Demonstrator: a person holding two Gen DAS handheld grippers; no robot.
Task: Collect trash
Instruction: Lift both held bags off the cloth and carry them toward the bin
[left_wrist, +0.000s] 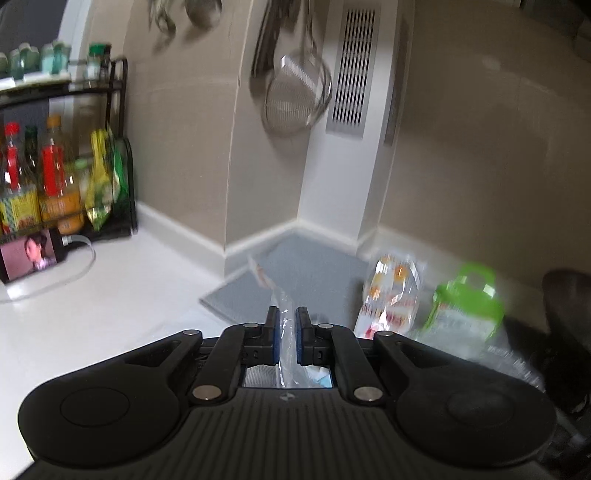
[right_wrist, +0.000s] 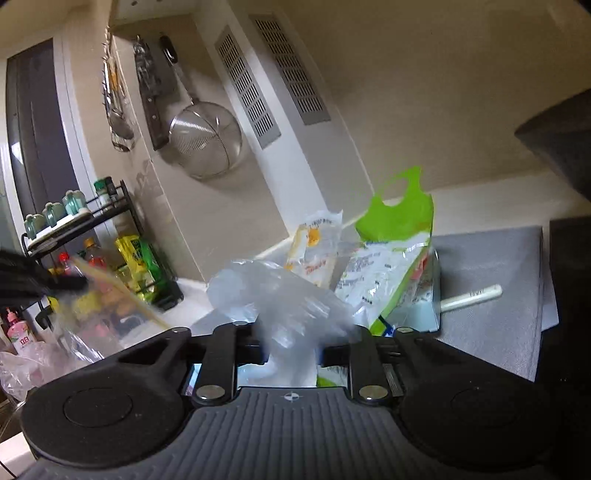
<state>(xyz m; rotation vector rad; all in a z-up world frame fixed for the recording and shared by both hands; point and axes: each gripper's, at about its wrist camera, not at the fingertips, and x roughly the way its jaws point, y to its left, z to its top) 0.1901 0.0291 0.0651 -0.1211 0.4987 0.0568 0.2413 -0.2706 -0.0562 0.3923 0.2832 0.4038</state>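
My left gripper (left_wrist: 288, 325) is shut on a thin clear plastic wrapper (left_wrist: 286, 343), which runs up between the blue pads (left_wrist: 274, 332) to an orange-edged end. In the right wrist view the same gripper shows as a black blur at the left edge, with its clear bag (right_wrist: 107, 306) hanging from it. My right gripper (right_wrist: 291, 349) is shut on a crumpled clear plastic bag (right_wrist: 273, 299) that hides its fingertips. Behind it on the grey mat (right_wrist: 498, 295) lie a green-and-white bag (right_wrist: 391, 254) and a yellow-printed clear wrapper (right_wrist: 314, 240). Both also appear in the left wrist view: the green-and-white bag (left_wrist: 465, 314) and the printed wrapper (left_wrist: 391, 295).
A black rack (left_wrist: 122, 155) of sauce bottles stands at the left on the white counter (left_wrist: 110, 295), with a phone (left_wrist: 29, 254) and its cable in front. A wire strainer (right_wrist: 207, 144) and a knife (right_wrist: 155, 107) hang on the wall. A white stick (right_wrist: 472, 295) lies on the mat.
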